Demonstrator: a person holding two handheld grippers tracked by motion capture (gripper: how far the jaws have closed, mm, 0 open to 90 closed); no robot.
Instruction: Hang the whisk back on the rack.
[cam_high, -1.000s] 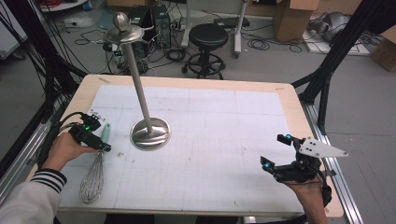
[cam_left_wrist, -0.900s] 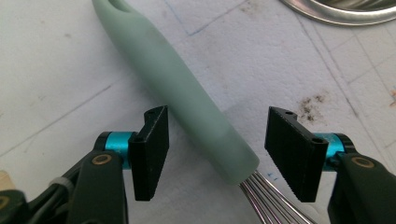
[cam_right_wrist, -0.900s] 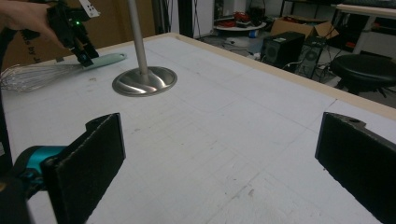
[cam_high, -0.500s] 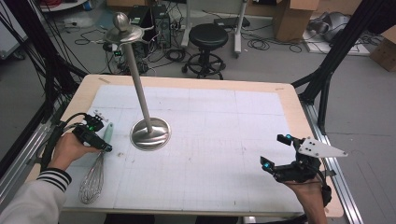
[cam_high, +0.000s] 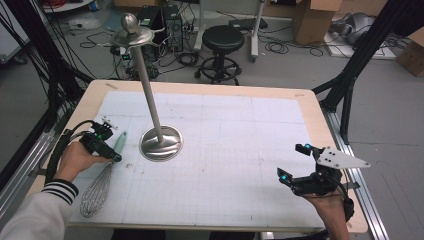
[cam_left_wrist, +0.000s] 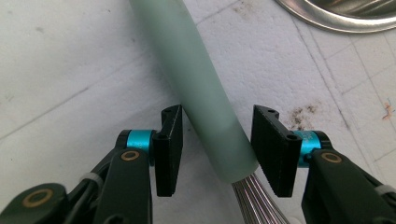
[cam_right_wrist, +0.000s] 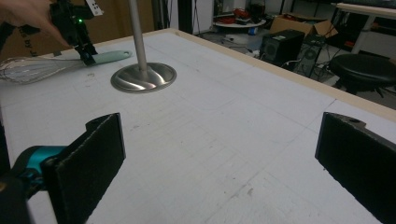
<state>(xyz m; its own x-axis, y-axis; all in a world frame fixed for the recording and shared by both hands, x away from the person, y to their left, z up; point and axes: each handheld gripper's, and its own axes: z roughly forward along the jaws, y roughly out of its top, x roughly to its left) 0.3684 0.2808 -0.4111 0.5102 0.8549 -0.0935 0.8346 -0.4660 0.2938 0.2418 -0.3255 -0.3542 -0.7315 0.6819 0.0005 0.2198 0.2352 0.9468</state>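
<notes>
High view: whisk lies flat on the white gridded mat near the table's left edge, wire head toward the near side, pale green handle pointing far and right toward the steel stand base. Left gripper sits low over the handle where it meets the wires. Left gripper view: handle runs between the two black jaws; left pad is just at the handle's side, right pad shows a sliver of mat between it and the handle, so no firm clamp yet; jaws have just been closing, at a middling gap. Silver wires fan out below the handle end. Right gripper is at the near right of the table, well apart from the whisk, over bare mat. Right gripper view: jaws spread wide, nothing between them; whisk and stand base far off.
</notes>
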